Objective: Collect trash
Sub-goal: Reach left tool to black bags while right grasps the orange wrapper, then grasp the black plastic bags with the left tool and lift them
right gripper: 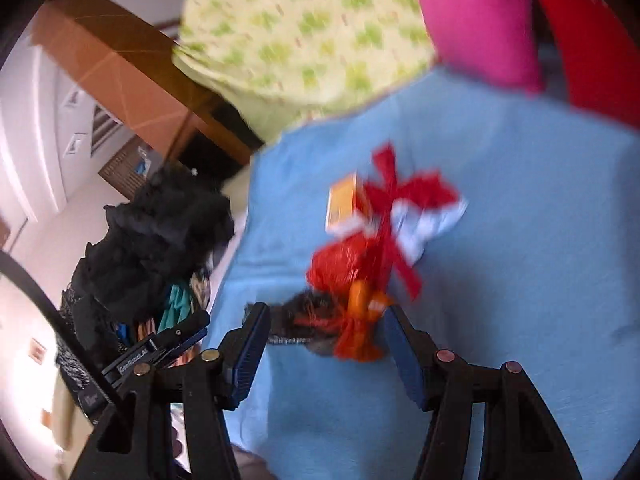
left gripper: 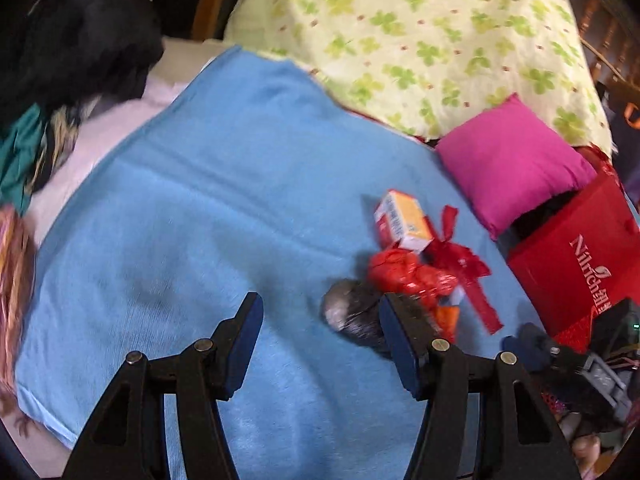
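Observation:
A small heap of trash lies on the blue towel [left gripper: 208,200]. It holds an orange-and-white carton [left gripper: 402,220], a red ribbon [left gripper: 466,268], a crumpled red wrapper [left gripper: 400,276], an orange scrap [left gripper: 448,318] and a grey fuzzy clump [left gripper: 350,312]. My left gripper [left gripper: 320,304] is open over bare towel, its right finger beside the clump. In the blurred right wrist view, my right gripper [right gripper: 326,314] is open, with the dark clump [right gripper: 308,316] and orange wrapper [right gripper: 360,320] just past its tips. The carton [right gripper: 342,204] and ribbon [right gripper: 394,200] lie farther off.
A pink cushion [left gripper: 512,160] and a red box with white lettering [left gripper: 580,264] sit right of the trash. A clover-print quilt [left gripper: 420,32] covers the far side. Dark clothes [left gripper: 80,32] are piled at the left, and a wooden bed frame [right gripper: 112,56] lies beyond.

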`<state>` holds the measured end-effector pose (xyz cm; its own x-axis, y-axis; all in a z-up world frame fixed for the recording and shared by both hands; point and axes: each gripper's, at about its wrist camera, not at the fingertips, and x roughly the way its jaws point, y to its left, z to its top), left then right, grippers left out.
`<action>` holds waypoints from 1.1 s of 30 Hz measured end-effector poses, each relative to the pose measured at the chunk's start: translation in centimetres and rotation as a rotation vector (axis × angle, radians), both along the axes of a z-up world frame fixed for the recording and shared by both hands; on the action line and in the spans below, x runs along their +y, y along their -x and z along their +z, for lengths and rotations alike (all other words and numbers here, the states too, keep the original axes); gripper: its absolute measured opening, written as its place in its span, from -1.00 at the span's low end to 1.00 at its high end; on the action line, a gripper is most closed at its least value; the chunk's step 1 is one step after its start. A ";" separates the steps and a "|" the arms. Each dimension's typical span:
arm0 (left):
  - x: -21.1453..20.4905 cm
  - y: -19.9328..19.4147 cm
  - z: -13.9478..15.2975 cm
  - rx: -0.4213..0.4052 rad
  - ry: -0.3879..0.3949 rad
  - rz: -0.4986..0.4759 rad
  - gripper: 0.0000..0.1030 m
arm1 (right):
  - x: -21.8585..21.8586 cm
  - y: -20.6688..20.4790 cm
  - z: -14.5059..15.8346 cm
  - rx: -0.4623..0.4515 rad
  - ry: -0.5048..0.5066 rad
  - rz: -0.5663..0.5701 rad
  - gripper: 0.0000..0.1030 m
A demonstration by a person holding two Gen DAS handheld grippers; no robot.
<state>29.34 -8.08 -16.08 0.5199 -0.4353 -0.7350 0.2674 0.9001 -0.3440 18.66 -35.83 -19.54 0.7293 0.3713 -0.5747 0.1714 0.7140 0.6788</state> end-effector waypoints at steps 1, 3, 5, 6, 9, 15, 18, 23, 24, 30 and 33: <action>-0.1 0.0 -0.2 0.007 -0.002 -0.004 0.19 | 0.2 -0.8 -0.8 0.023 -0.005 -0.007 0.23; -0.2 0.0 -0.6 0.018 -0.020 -0.012 0.19 | 0.5 -2.7 -2.6 0.076 -0.043 -0.005 0.17; -0.1 -0.1 -1.1 0.035 -0.015 -0.014 0.19 | 0.6 -3.9 -4.0 0.103 -0.085 -0.011 0.10; -0.1 -0.2 -1.3 0.045 -0.006 -0.016 0.19 | 0.8 -4.6 -4.8 0.127 -0.092 -0.008 -0.04; 0.0 -0.4 -1.7 0.060 0.004 -0.012 0.19 | 1.3 -5.8 -6.8 0.204 -0.075 -0.026 -0.36; -0.4 -0.8 -2.4 0.103 0.062 -0.028 0.19 | 0.8 -3.7 -4.3 0.143 0.022 -0.064 -0.44; -1.7 -0.7 -2.5 0.107 0.078 -0.048 0.19 | -0.9 -1.5 -2.5 0.096 0.034 -0.113 -0.44; -5.0 -0.7 -3.3 0.139 0.105 -0.086 0.19 | -3.7 1.0 -0.7 0.059 0.072 -0.184 -0.44; -5.9 -0.7 -3.6 0.149 0.103 -0.087 0.21 | -4.1 1.3 -0.6 0.057 0.063 -0.187 -0.44; -9.3 -1.6 -5.7 0.225 0.111 -0.051 0.26 | -5.0 2.0 -0.7 0.071 0.057 -0.180 -0.44; -10.4 -1.6 -6.8 0.230 0.091 -0.032 0.24 | -5.3 2.4 -0.5 0.068 0.066 -0.183 -0.44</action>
